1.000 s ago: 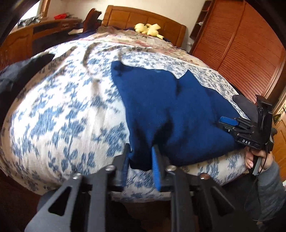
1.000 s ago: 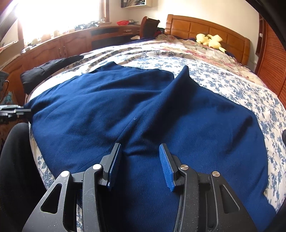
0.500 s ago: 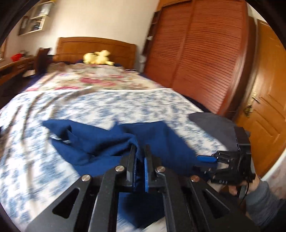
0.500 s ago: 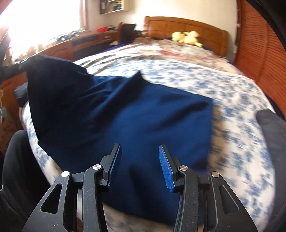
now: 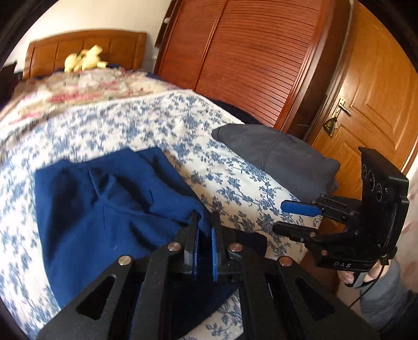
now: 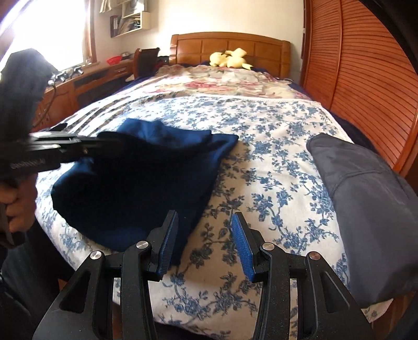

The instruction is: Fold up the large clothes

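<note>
A bed with a blue-and-white floral bedspread [image 6: 274, 125] fills the room, a pink-flowered quilt [image 6: 224, 83] lying toward its wooden headboard [image 6: 230, 45]. A louvred wooden wardrobe [image 5: 250, 57] lines one side, next to a panelled wooden door [image 5: 378, 86] with a brass handle [image 5: 342, 106]. On the other side, a bright window [image 6: 49, 31] lights a long wooden desk [image 6: 86, 81], under a wall shelf [image 6: 128, 18] on the pale wall [image 6: 203, 15].

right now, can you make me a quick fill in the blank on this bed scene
1. The left gripper is shut on the ____ garment.
2. The right gripper is open and holds ____.
3. The yellow soft toy lies by the ____.
4. The grey garment lies nearer the ____ gripper.

Missing: blue; nothing; headboard; right
</note>
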